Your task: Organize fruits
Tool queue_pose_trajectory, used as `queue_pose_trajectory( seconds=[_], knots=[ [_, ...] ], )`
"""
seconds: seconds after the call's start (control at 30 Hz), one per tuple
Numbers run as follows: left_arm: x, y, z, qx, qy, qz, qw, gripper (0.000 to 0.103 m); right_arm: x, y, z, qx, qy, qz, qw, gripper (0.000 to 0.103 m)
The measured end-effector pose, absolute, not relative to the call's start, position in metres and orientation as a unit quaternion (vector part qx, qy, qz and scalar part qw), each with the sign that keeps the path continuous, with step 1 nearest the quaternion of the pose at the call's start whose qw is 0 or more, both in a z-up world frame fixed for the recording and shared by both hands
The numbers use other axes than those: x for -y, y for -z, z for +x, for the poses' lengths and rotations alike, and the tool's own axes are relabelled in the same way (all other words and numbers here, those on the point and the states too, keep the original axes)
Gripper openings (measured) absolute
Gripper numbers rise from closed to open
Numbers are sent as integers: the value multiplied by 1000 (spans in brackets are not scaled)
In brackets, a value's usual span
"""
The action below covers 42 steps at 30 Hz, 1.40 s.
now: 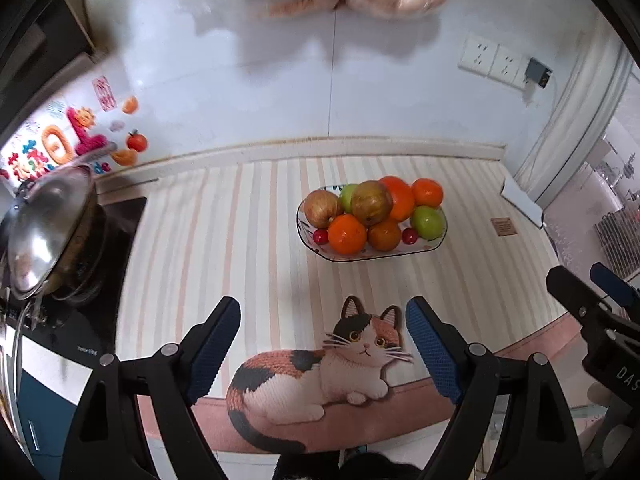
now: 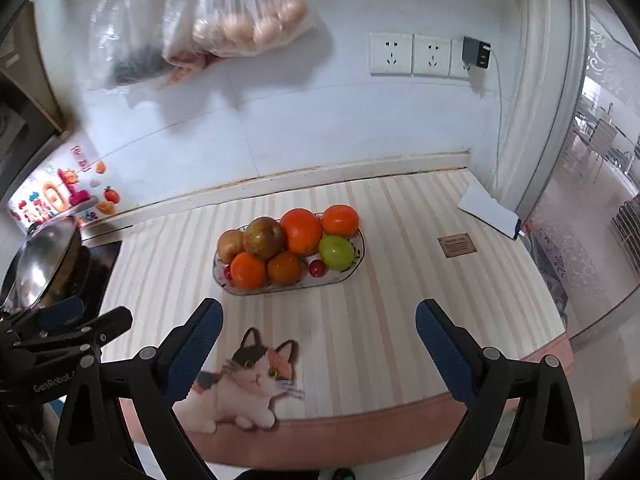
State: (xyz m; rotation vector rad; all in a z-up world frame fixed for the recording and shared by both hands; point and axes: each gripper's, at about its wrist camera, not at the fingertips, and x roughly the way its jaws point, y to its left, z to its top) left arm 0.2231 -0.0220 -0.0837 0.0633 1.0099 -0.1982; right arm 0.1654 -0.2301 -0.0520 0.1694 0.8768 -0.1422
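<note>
An oval patterned dish stands on the striped mat, piled with oranges, brownish apples, green fruits and small red ones. My left gripper hangs open over the mat's front, well short of the dish, with nothing between its blue pads. My right gripper is open too, empty, near the front edge, and it shows at the right edge of the left wrist view.
A cat picture decorates the mat's front edge. At the left a lidded wok sits on a black cooktop. A phone charges at the back right under wall sockets. Bags of eggs hang on the wall.
</note>
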Motion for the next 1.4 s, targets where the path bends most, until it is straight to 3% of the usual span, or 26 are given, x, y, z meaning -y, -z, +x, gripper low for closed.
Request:
queue_pose_trajectory(
  seconds=[0.77, 1.3, 1.4],
  knots=[
    [10, 5, 59, -409, 43, -4, 912, 84, 210, -48, -7, -345, 3, 49, 937, 100],
    [5, -9, 32, -393, 52, 3, 918, 85, 207, -63, -44, -338, 10, 71, 938, 101],
    [6, -7, 38, -395, 49, 4, 917, 96, 210, -60, -35, -345, 3, 77, 935, 102]
  ],
)
